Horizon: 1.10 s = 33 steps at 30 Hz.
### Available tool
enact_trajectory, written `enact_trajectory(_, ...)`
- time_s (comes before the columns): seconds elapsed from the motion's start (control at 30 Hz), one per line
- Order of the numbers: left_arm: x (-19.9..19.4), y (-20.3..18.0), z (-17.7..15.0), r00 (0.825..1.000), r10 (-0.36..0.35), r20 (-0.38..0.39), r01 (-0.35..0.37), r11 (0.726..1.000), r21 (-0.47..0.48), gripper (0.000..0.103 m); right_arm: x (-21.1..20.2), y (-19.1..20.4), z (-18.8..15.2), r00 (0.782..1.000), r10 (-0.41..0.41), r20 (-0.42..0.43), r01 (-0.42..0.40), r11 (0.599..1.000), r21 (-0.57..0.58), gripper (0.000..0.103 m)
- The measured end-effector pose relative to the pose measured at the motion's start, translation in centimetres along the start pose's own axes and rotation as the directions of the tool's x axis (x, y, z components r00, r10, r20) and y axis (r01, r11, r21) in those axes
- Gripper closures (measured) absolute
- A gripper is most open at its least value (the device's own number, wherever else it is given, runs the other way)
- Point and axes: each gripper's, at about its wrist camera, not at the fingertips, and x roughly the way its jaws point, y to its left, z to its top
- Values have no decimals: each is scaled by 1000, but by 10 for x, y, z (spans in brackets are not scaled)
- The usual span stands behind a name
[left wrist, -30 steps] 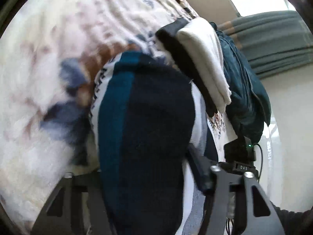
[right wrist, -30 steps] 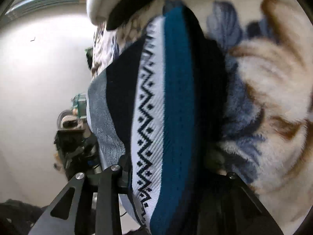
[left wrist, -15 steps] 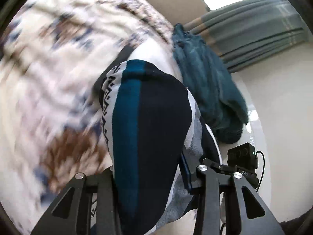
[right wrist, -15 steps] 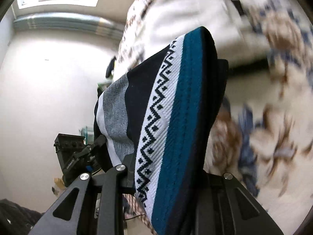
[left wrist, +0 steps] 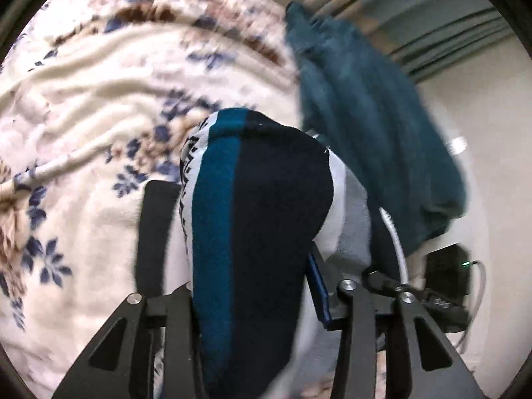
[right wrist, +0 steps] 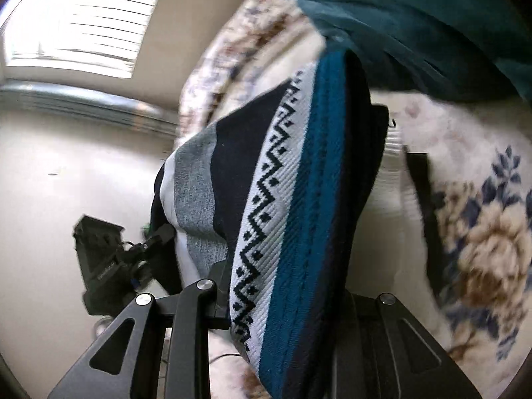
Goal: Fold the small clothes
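Both grippers pinch one striped knit garment above a floral blanket.

The left gripper (left wrist: 259,302) and right gripper (right wrist: 286,302) each clamp the navy, teal and zigzag-banded knit (left wrist: 252,206), held between them over the fleece blanket (left wrist: 76,106), near a teal garment (left wrist: 365,126).

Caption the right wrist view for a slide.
Right gripper clamps a striped zigzag-patterned knit garment above a floral blanket.

I count one striped knitted garment (left wrist: 262,219) of navy, teal, white and grey at frame centre, one teal fleece cloth (left wrist: 372,126) at upper right, one floral cream blanket (left wrist: 76,106) at left, and two black grippers, left (left wrist: 256,302) and right (right wrist: 286,296).
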Motion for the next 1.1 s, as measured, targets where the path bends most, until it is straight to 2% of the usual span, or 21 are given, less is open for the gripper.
enact_trajectory(0.07, 5, 1, 3, 1000, 18, -4, -18, 999, 29, 56, 3, -11, 8, 998, -66, -2, 66, 998, 0, 70)
enact_trajectory(0.13, 1, -2, 2, 999, 32, 2, -32, 998, 52, 55, -3, -11, 10, 992, -126, 22, 127, 992, -11, 64)
enact_trajectory(0.2, -4, -3, -3, 999, 50, 7, -50, 997, 57, 54, -11, -9, 10, 969, -239, 56, 241, 970, -34, 59)
enact_trajectory(0.23, -8, -3, -7, 997, 71, 11, -72, 996, 48, 42, -12, -8, 14, 958, -276, 73, 280, 959, -44, 58)
enact_trajectory(0.3, -17, -1, -12, 984, 173, 34, -175, 984, 43, 27, -17, -3, 16, 889, -441, 123, 451, 889, -74, 54)
enact_trajectory(0.33, -20, -2, -11, 977, 209, 49, -211, 976, 50, 24, -32, -1, 13, 872, -470, 138, 482, 874, -71, 51)
enact_trajectory(0.37, -27, -6, -17, 960, 271, 76, -276, 959, 68, 20, -40, 3, 10, 855, -495, 153, 509, 858, -67, 49)
enact_trajectory(0.4, -31, -9, -21, 946, 311, 93, -318, 945, 78, 12, -45, 10, 5, 822, -544, 169, 562, 823, -79, 34)
enact_trajectory(0.43, -37, -13, -28, 928, 355, 115, -365, 927, 87, 3, -48, 14, 2, 803, -567, 183, 588, 804, -87, 14)
enact_trajectory(0.47, -42, -18, -35, 906, 402, 134, -416, 904, 96, 1, -51, 23, -1, 782, -588, 204, 614, 783, -99, 6)
enact_trajectory(0.5, -47, -22, -42, 887, 437, 149, -454, 886, 99, 1, -56, 34, -10, 749, -620, 233, 655, 747, -118, 0)
enact_trajectory(0.57, -52, -32, -57, 852, 497, 168, -517, 850, 107, 1, -69, 50, -28, 707, -655, 266, 700, 702, -131, 0)
enact_trajectory(0.63, -53, -39, -70, 831, 531, 162, -551, 827, 111, 1, -84, 62, -49, 679, -676, 284, 726, 675, -131, 0)
enact_trajectory(0.7, -56, -52, -87, 814, 557, 163, -577, 808, 120, 1, -95, 75, -65, 667, -683, 299, 738, 661, -134, 0)
enact_trajectory(0.8, -64, -73, -101, 805, 564, 184, -589, 795, 144, 1, -112, 97, -86, 647, -689, 326, 755, 639, -148, 0)
enact_trajectory(0.9, -85, -98, -118, 803, 556, 214, -590, 792, 155, 1, -139, 120, -109, 627, -689, 364, 770, 619, -155, 0)
enact_trajectory(1.1, -135, -143, -139, 802, 536, 264, -585, 795, 161, 1, -204, 166, -148, 615, -665, 423, 772, 616, -154, 0)
